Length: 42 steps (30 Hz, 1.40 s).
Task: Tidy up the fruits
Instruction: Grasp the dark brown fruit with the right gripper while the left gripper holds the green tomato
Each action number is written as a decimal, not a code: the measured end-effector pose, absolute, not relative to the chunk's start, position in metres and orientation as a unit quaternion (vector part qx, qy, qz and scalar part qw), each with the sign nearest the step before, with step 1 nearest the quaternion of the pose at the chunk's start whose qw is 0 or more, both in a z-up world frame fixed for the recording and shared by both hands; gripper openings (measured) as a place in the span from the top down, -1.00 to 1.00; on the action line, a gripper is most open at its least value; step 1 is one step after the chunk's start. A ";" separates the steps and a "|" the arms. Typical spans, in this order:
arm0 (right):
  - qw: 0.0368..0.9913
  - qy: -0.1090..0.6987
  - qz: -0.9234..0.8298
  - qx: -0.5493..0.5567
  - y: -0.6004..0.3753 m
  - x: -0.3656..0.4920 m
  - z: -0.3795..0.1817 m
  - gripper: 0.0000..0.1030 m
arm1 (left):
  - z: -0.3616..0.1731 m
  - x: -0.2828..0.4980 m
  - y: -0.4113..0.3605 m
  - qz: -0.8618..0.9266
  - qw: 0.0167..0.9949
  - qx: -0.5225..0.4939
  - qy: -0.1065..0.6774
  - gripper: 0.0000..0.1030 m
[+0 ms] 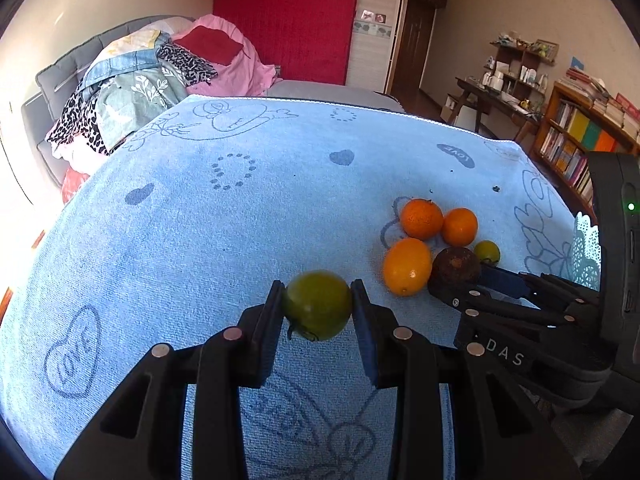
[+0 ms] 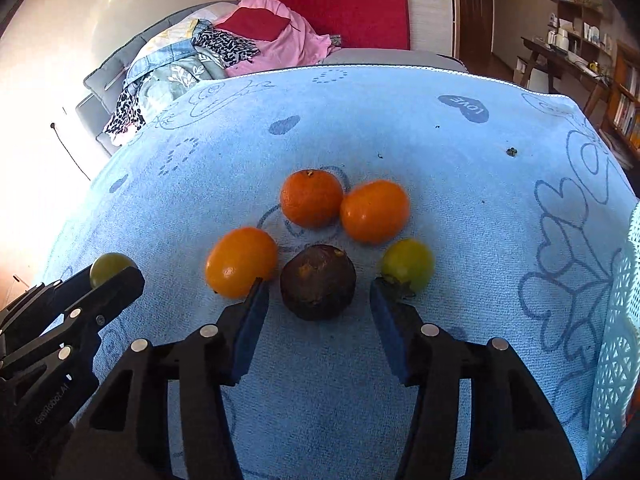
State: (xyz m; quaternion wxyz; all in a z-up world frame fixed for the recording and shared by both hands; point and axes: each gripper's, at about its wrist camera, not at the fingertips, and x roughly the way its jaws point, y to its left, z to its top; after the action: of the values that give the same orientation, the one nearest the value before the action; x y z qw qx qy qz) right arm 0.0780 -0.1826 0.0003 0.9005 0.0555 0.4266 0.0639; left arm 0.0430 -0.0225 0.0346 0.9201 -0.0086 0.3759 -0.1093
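Your left tongs (image 1: 317, 306) clamp a green tomato (image 1: 317, 305) between their pads, lifted clear of the blue towel (image 1: 200, 240) that covers the table. Your right tongs (image 2: 318, 300) stand half-wide around a dark brown fruit (image 2: 318, 282), a pad on each side but neither touching it; that fruit rests on the towel at the near edge of the cluster. Just beside it lie a yellow-orange citrus (image 2: 241, 262) to the left and a second green tomato (image 2: 407, 265) to the right; two oranges, one (image 2: 311, 198) touching the other (image 2: 375, 211), sit behind. A white lattice basket (image 2: 616, 340) stands at the towel's right edge, probably the destination.

Risks, as judged from here: the right tongs' left pad (image 2: 252, 320) sits close to the yellow-orange citrus and the right pad (image 2: 388, 328) overlaps the second tomato's stem, so closing could nudge either and send it rolling on the soft towel. The dark fruit is round and may squirt forward if gripped off-centre. Squeezing harder could bruise the held tomato.

Legible writing: "LOVE" in the towel's printed hearts; "DAS" on the right tongs' body; "GenRobot.AI" on the left tongs' body.
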 end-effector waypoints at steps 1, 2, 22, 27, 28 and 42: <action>0.901 0.425 0.063 0.056 -0.182 0.079 0.001 -0.05 | 0.035 0.043 -0.022 -0.109 0.920 -0.009 0.376 0.34; 0.902 0.423 0.062 0.057 -0.182 0.080 0.001 -0.05 | 0.035 0.043 -0.022 -0.109 0.920 -0.009 0.376 0.34; 0.909 0.409 0.053 0.062 -0.181 0.059 0.005 0.26 | 0.037 0.038 -0.023 -0.116 0.924 -0.004 0.365 0.34; 0.913 0.399 0.048 0.070 -0.184 0.045 0.011 0.26 | 0.039 0.036 -0.023 -0.117 0.926 -0.005 0.360 0.34; 0.914 0.396 0.048 0.070 -0.184 0.041 0.013 0.26 | 0.039 0.036 -0.023 -0.116 0.926 -0.005 0.358 0.34; 0.925 0.367 0.040 0.092 -0.193 0.005 0.035 0.26 | 0.044 0.030 -0.030 -0.117 0.933 0.009 0.341 0.34</action>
State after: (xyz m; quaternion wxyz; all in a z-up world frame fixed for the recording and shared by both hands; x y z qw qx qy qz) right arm 0.0046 -0.1930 0.0346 0.9249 0.0924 0.3667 0.0397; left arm 0.0302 -0.0298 0.0438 0.9327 0.0087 0.3412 -0.1166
